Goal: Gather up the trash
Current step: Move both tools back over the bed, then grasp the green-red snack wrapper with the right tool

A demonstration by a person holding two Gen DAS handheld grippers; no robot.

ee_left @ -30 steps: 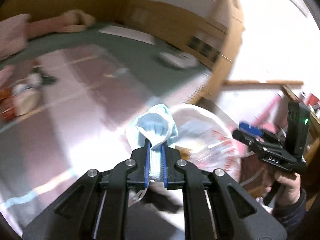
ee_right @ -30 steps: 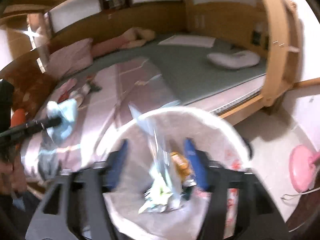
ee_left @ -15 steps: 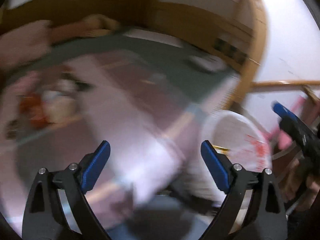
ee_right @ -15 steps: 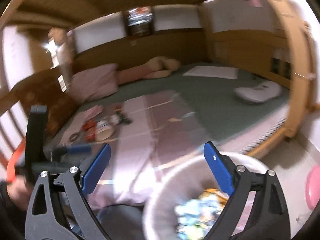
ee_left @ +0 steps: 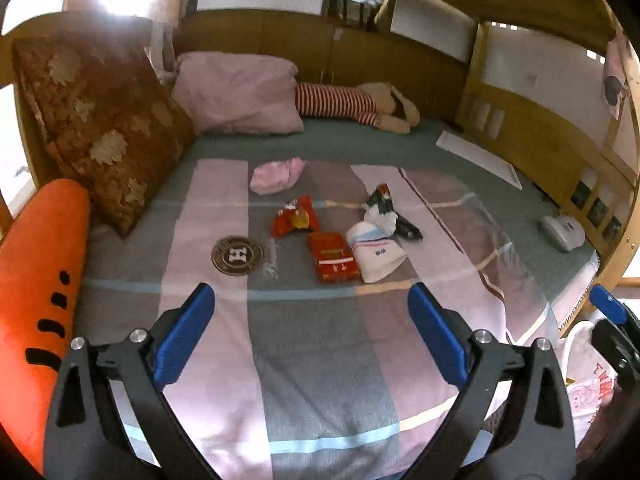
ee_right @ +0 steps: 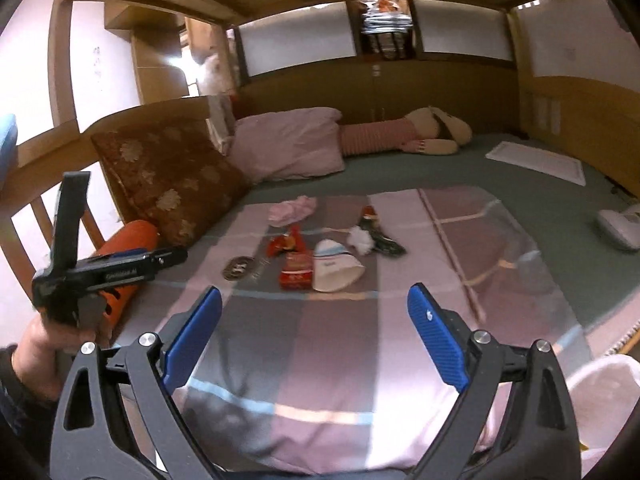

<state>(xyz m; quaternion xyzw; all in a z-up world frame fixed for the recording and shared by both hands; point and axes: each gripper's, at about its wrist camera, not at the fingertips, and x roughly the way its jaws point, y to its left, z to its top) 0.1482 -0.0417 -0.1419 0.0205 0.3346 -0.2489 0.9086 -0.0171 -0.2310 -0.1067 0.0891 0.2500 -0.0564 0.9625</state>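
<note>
Now the left gripper [ee_left: 311, 328], emptied of its blue tissue, gapes wide like the right gripper [ee_right: 314, 330].

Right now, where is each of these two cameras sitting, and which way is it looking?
Left wrist view: on the left gripper, looking along its open fingers across the bed at the red packet; the right gripper shows at the right edge.
Right wrist view: on the right gripper, open, facing the same bed; a hand holding the left gripper shows at left.
Shared: bed, red packet, paper cup, pink pillow.
</note>
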